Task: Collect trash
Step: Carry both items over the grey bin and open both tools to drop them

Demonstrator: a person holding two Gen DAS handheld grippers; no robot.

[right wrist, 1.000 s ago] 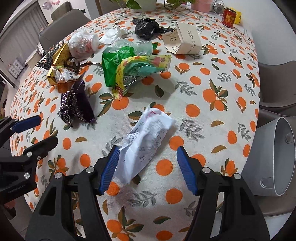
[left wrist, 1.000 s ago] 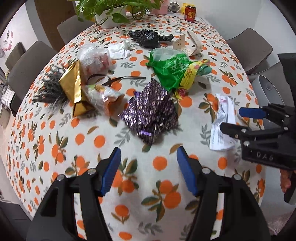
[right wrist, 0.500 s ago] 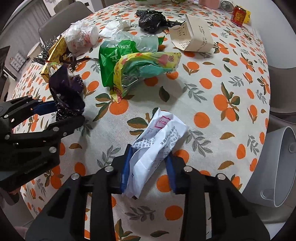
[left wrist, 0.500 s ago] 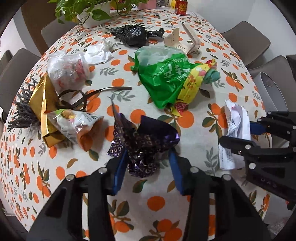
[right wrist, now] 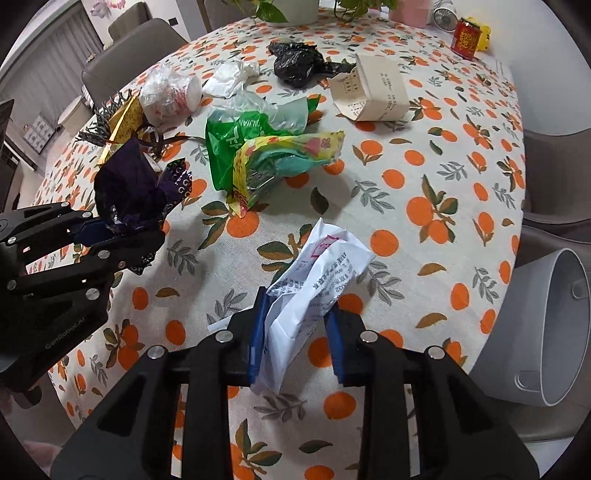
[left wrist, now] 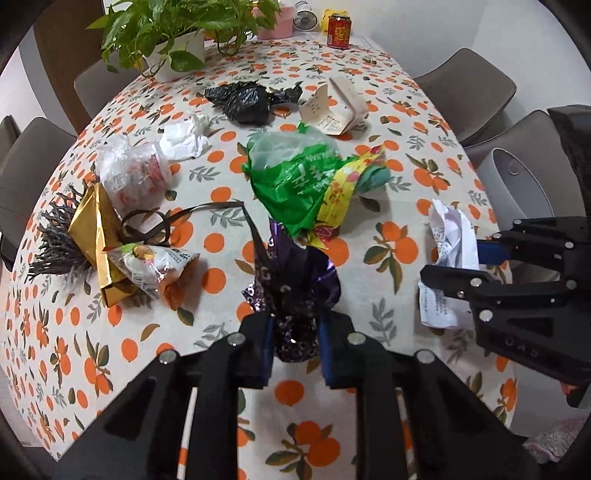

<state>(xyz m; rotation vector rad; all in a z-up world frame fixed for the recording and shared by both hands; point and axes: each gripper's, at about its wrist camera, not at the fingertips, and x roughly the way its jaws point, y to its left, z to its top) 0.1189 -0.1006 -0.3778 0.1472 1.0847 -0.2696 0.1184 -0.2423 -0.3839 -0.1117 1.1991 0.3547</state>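
My left gripper (left wrist: pixel 295 347) is shut on a crumpled purple wrapper (left wrist: pixel 291 288) and holds it just above the table; the wrapper also shows in the right wrist view (right wrist: pixel 133 192). My right gripper (right wrist: pixel 295 332) is shut on a crumpled white receipt (right wrist: pixel 314 280), also seen in the left wrist view (left wrist: pixel 450 243). A green plastic bag (left wrist: pixel 295 181) with a yellow wrapper (left wrist: pixel 343 188) lies mid-table. A grey trash bin (right wrist: pixel 550 332) stands beside the table's right edge.
On the orange-print tablecloth (left wrist: pixel 221 273) lie a gold foil piece (left wrist: pixel 96 229), a snack packet (left wrist: pixel 155 262), a wrapped cup (left wrist: pixel 133 177), a white tissue (left wrist: pixel 184 136), a black bag (left wrist: pixel 243 103) and a paper box (left wrist: pixel 336 107). A plant (left wrist: pixel 173 33) and red can (left wrist: pixel 339 31) stand at the back. Chairs surround the table.
Both grippers closed: the left on the purple wrapper, the right on the white receipt. Both pieces are now bunched up between the fingers and lifted slightly off the cloth.
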